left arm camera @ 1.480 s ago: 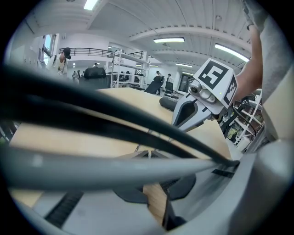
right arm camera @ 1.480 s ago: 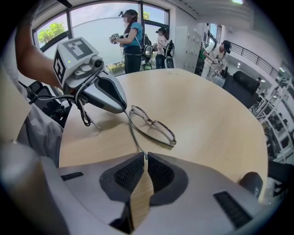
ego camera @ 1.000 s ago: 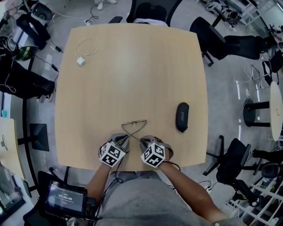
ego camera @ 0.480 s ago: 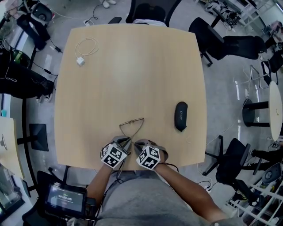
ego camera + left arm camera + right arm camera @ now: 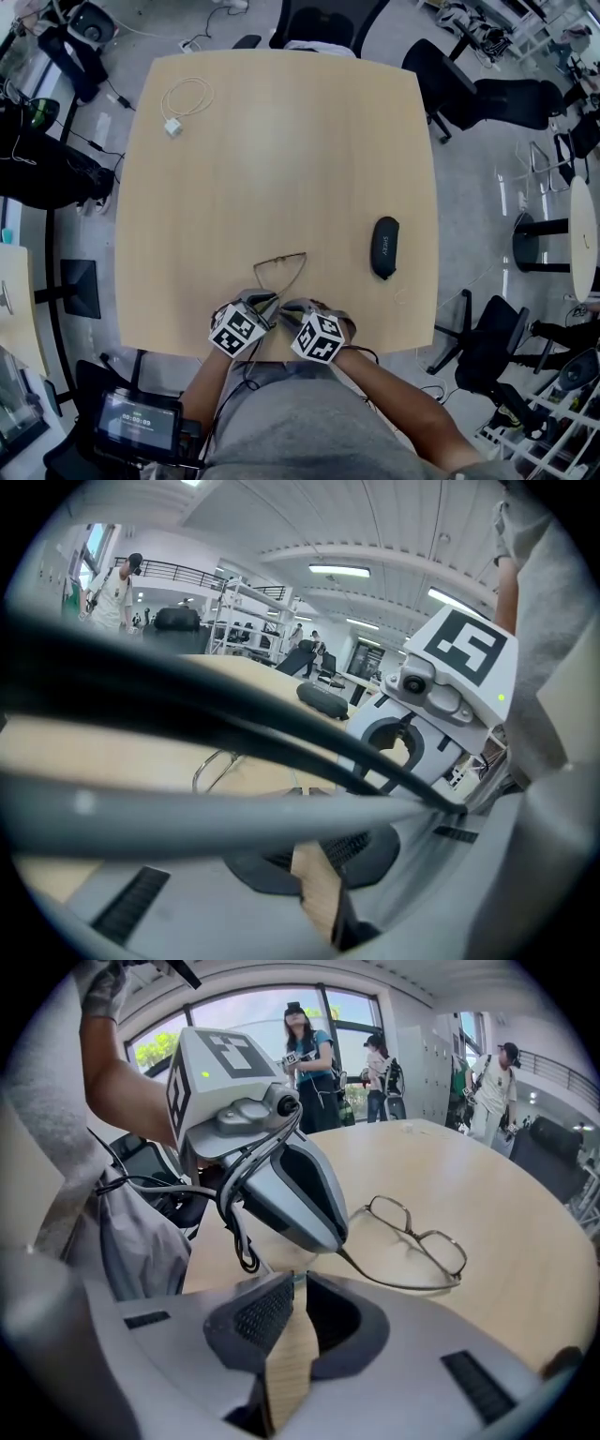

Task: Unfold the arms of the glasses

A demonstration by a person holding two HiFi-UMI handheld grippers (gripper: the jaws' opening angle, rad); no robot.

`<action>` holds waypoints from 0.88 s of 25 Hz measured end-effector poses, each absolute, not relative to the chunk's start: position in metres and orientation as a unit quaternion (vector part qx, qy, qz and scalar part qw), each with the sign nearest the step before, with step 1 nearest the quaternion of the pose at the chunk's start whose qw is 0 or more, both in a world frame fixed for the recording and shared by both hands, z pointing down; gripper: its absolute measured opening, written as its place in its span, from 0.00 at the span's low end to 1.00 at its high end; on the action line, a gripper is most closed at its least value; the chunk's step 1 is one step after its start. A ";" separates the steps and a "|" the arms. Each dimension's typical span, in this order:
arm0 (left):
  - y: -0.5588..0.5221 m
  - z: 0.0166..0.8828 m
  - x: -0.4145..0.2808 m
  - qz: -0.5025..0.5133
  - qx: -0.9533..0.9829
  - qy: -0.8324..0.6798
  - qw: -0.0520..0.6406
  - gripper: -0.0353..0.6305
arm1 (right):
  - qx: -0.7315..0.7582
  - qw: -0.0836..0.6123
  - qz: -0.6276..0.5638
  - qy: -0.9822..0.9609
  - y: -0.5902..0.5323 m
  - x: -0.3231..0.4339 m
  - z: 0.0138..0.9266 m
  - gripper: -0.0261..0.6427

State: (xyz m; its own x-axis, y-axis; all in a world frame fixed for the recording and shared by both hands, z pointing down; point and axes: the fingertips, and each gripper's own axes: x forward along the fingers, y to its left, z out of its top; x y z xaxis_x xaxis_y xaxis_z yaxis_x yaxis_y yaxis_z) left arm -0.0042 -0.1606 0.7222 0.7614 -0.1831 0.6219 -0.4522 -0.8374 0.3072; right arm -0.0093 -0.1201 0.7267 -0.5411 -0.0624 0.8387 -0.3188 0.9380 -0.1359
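Thin wire-framed glasses [image 5: 281,262] [image 5: 427,1241] lie on the wooden table [image 5: 281,141] near its front edge, lenses away from me, and their two arms run back towards my grippers. In the right gripper view, my left gripper [image 5: 269,300] [image 5: 341,1247] is shut on the tip of one arm. Close beside it, my right gripper [image 5: 287,306] [image 5: 300,1277] has its jaws almost together, with a small pale tip of the other arm between the pad ends. In the left gripper view, cables hide most of the scene; one lens [image 5: 214,766] shows.
A black glasses case [image 5: 385,247] [image 5: 323,700] lies to the right of the glasses. A white cable with a charger [image 5: 183,103] sits at the far left corner. Office chairs stand round the table, and people stand behind it in both gripper views.
Both grippers have drawn closer together and back towards me. The glasses' arms, crossed before, now converge to one point, and the frame has shifted slightly left.
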 end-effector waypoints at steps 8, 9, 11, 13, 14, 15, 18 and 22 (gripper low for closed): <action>-0.153 0.700 -0.009 0.286 0.928 -0.110 0.213 0.09 | 0.087 0.480 0.072 -0.870 -0.150 0.012 0.716 0.24; -0.152 0.704 -0.008 0.288 0.927 -0.107 0.214 0.09 | 0.073 0.475 0.069 -0.874 -0.150 0.006 0.714 0.24; -0.152 0.707 -0.006 0.284 0.927 -0.104 0.220 0.09 | 0.045 0.467 0.056 -0.881 -0.148 -0.008 0.711 0.24; -0.153 0.706 -0.003 0.274 0.928 -0.106 0.227 0.09 | 0.026 0.470 0.046 -0.881 -0.145 -0.019 0.714 0.24; -0.154 0.706 -0.004 0.272 0.928 -0.108 0.230 0.09 | 0.022 0.474 0.045 -0.879 -0.144 -0.022 0.716 0.24; -0.154 0.706 -0.006 0.268 0.928 -0.112 0.233 0.09 | 0.022 0.477 0.047 -0.877 -0.144 -0.024 0.719 0.24; -0.163 0.699 -0.020 0.242 0.927 -0.138 0.250 0.09 | 0.039 0.490 0.046 -0.870 -0.154 -0.021 0.722 0.24; -0.179 0.705 -0.043 0.266 0.926 -0.155 0.219 0.09 | 0.017 0.520 0.019 -0.854 -0.160 -0.019 0.730 0.24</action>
State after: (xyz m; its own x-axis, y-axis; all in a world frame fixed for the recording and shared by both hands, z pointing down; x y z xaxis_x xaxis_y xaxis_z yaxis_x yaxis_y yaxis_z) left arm -0.0431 -0.1791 0.7049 0.8103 -0.1709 0.5605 -0.4036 -0.8562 0.3224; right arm -0.0190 -0.1600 0.7301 -0.4581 -0.0088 0.8889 -0.0477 0.9988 -0.0147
